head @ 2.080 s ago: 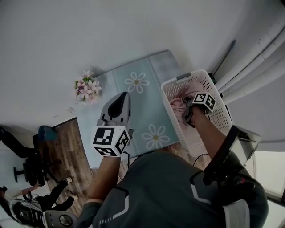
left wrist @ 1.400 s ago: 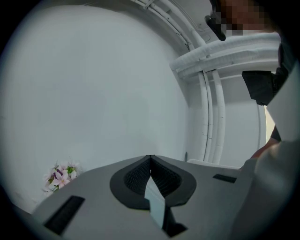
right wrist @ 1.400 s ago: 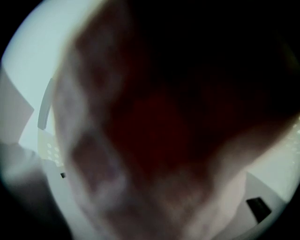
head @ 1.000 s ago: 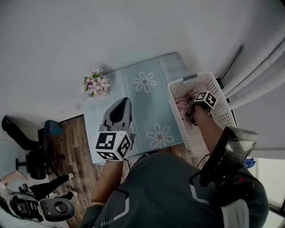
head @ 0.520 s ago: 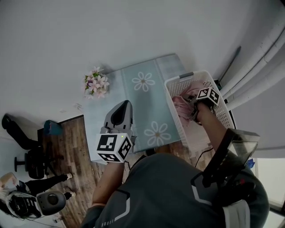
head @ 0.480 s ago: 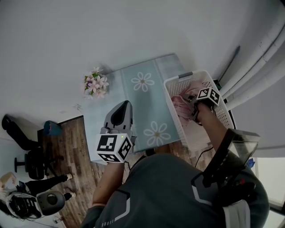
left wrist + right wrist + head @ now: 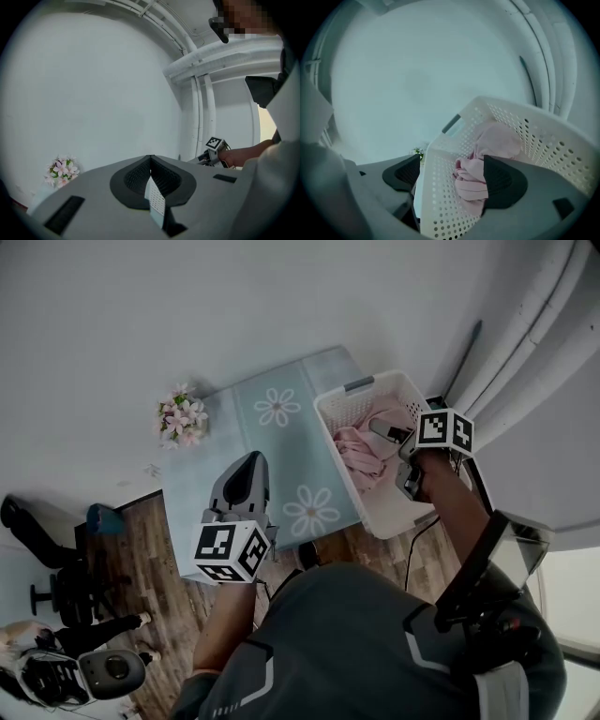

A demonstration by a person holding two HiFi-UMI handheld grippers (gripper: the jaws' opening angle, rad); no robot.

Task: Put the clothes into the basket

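Mat (image 7: 272, 442): pale blue with white daisies, flat on the floor.
Flowers (image 7: 178, 418): pink bunch just beside the mat's left edge.
Floor (image 7: 131, 549): brown wood planks.
Pipes (image 7: 525, 324): white, along the right wall.
Chair (image 7: 52, 592): black, far left.

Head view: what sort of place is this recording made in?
Likely a mock home corner in a lab or office: a white laundry basket of pink clothes by a daisy-print mat on wood-look flooring, with an office chair at the edge.
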